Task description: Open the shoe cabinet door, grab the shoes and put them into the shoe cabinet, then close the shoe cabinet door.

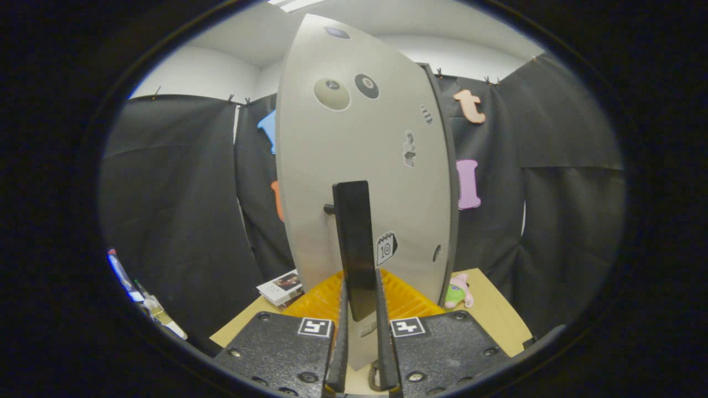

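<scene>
Gripping the tall black bar handle [357, 243] of the grey stickered cabinet door [365, 166], the tongs [360, 331] sit closed on it above the desk [498, 309]; the stiff, light-looking door should swing easily.

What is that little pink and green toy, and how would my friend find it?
Start at the big grey cabinet door, whose black handle the tool has both fingers shut on. Look past the door's lower edge, beside the yellow slatted rack, to the tan table. There sits the small plush toy, the only soft pink and green thing, unlike the flat booklet on the door's other side.
</scene>
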### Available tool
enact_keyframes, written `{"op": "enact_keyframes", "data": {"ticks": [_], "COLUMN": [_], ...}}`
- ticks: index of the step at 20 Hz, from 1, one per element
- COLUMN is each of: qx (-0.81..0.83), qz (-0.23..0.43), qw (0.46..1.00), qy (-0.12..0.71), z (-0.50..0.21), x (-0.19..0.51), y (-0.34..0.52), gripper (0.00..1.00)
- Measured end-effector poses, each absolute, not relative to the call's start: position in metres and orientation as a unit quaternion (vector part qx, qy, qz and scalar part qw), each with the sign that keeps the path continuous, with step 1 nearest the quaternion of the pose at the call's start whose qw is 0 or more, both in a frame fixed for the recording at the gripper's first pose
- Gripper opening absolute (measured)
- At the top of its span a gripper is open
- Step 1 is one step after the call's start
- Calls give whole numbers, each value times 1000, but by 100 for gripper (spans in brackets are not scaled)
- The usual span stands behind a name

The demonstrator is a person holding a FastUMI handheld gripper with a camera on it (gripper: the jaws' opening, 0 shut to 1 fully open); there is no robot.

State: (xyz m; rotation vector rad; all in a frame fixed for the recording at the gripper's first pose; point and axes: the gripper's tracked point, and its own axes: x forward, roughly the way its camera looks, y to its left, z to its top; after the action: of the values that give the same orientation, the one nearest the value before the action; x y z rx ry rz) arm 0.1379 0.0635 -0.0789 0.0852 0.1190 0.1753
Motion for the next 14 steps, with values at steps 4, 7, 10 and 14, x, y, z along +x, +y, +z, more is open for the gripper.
{"op": "enact_keyframes", "data": {"ticks": [4, 7, 10, 14], "qx": [53, 51, 40, 45], "qz": [79, 81, 81, 81], "qw": [994, 993, 994, 993], "qy": [61, 64, 63, 67], "z": [-84, -84, -81, -81], "x": [110, 104, 99, 103], "y": [16, -16, -48, -89], "gripper": [18, 15, 12, 9]}}
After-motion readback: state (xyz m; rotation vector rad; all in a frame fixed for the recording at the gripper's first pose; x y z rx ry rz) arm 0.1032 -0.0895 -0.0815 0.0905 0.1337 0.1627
